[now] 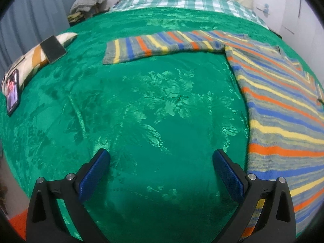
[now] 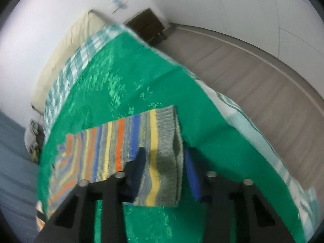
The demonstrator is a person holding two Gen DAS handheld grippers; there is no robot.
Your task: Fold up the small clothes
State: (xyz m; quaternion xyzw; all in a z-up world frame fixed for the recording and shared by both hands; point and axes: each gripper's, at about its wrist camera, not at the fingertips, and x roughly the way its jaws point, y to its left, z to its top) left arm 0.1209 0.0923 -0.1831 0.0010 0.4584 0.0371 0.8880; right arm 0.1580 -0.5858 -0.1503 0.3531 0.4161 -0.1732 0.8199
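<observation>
sweater (image 1: 283, 105) is lying flat on the green bedspread (image 1: 141, 111), and its right sleeve cuff (image 2: 168, 162) is sitting between the jaws of the right gripper (image 2: 162, 170). those jaws are pinching the cuff, one dark finger (image 2: 137, 168) lying on top of the stripes and the blue pad (image 2: 192, 174) against the cuff's grey edge. from the cuff the sleeve's long axis is running away across the bed toward the sweater's body. left gripper (image 1: 162, 174) is hanging over bare bedspread with its jaws spread and nothing between them; the sweater's body is lying just beside its right finger, and the left sleeve (image 1: 162, 44) is stretching well beyond. the right hand is likely the nearer one for carrying this sleeve inward.
</observation>
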